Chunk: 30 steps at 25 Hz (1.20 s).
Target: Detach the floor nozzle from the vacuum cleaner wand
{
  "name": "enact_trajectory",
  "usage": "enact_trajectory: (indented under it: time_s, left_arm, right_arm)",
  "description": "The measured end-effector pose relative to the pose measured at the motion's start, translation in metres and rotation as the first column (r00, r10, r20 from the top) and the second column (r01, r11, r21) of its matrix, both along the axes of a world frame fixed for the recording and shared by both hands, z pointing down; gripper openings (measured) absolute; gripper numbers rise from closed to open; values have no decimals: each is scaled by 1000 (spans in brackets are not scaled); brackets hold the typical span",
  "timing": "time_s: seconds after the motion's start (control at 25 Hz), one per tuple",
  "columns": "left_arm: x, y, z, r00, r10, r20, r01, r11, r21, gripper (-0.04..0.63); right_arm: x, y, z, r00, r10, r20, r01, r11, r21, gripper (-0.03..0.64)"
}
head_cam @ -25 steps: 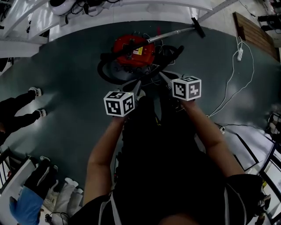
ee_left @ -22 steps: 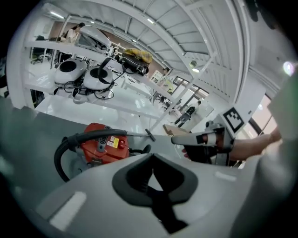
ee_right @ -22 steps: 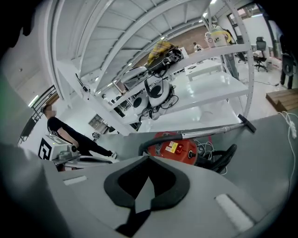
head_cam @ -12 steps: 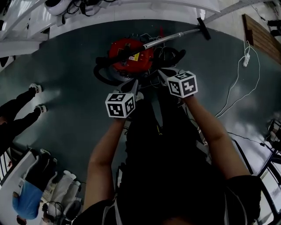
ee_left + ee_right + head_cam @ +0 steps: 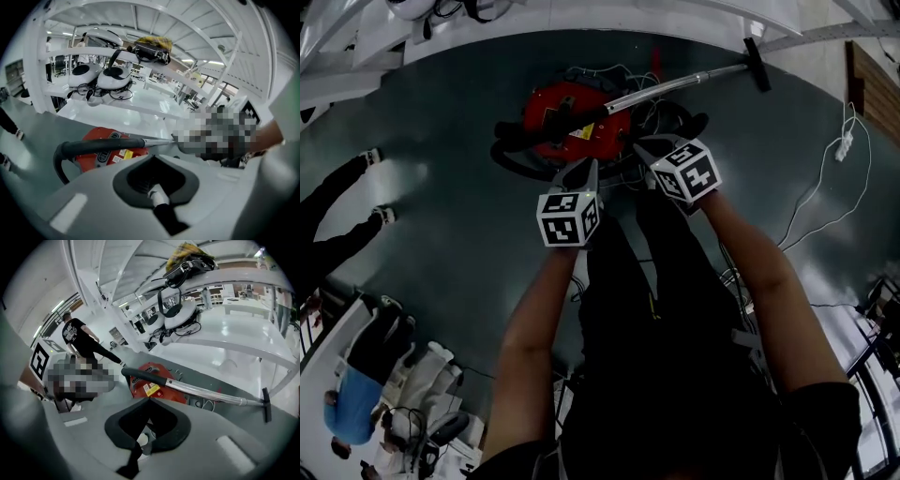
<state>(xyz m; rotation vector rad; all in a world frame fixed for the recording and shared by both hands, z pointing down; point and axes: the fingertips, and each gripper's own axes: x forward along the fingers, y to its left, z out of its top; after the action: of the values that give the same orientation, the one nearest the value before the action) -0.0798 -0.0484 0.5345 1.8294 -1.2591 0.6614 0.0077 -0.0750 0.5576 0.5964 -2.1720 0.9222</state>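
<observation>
A red canister vacuum cleaner [image 5: 570,122] stands on the dark floor ahead of me. Its chrome wand [image 5: 675,84] runs up to the right and ends in the black floor nozzle [image 5: 757,50], still joined to it. My left gripper [image 5: 582,175] is shut and empty, just short of the canister's near side. The right gripper [image 5: 646,150], also shut and empty, hangs beside the black hose [image 5: 511,155], below the wand. In the right gripper view the wand [image 5: 206,392] and nozzle [image 5: 266,410] lie well beyond the jaws. The left gripper view shows the canister [image 5: 110,150] and the black handle grip [image 5: 101,146].
A white cable with a power strip [image 5: 844,145] trails on the floor at right, near a wooden board [image 5: 872,89]. A person's legs [image 5: 342,211] stand at left. White frames and tables [image 5: 140,110] with headsets ring the far side. Bags and gear [image 5: 380,375] sit lower left.
Both grippers have gone forward and down toward the red vacuum, staying shut. The right one has rolled. The vacuum and wand have not moved on the floor.
</observation>
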Motion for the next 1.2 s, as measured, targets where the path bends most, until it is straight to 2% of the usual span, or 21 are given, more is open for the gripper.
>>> enact_trajectory:
  time_s: [0.12, 0.28, 0.48, 0.64, 0.8, 0.92, 1.04, 1.12, 1.2]
  left_arm:
    - [-2, -14, 19, 999, -45, 19, 46, 999, -18, 11]
    - [-1, -31, 33, 996, -63, 61, 64, 998, -1, 11]
    - [3, -46, 39, 992, 6, 129, -10, 1000, 28, 11]
    - [-2, -51, 39, 980, 55, 190, -57, 998, 9, 17]
    - [-6, -65, 30, 970, 87, 225, -90, 996, 4, 23]
    - [-6, -75, 28, 962, 146, 231, -146, 989, -16, 120]
    - [-7, -81, 36, 948, 215, 235, -203, 976, -73, 154]
    - [-7, -82, 42, 930, 271, 248, -252, 962, -105, 190]
    - [-5, -84, 47, 906, 329, 264, -308, 944, -121, 192]
  right_arm:
    - [-6, -15, 17, 997, -72, 6, 71, 997, 31, -4]
    - [-11, -33, 36, 989, -148, 5, 148, 987, 62, -3]
    - [-9, -50, 54, 976, -216, -8, 216, 972, 91, -3]
    - [-8, -55, 67, 960, -280, -18, 280, 954, 106, -3]
    - [-11, -65, 72, 933, -360, -15, 358, 921, 151, -3]
    - [-17, -75, 74, 909, -417, 2, 409, 893, 186, -2]
    - [-24, -83, 75, 880, -474, 11, 461, 861, 213, 4]
    - [-31, -82, 77, 851, -525, 20, 509, 834, 214, 104]
    - [-35, -80, 82, 818, -575, 7, 559, 798, 224, 131]
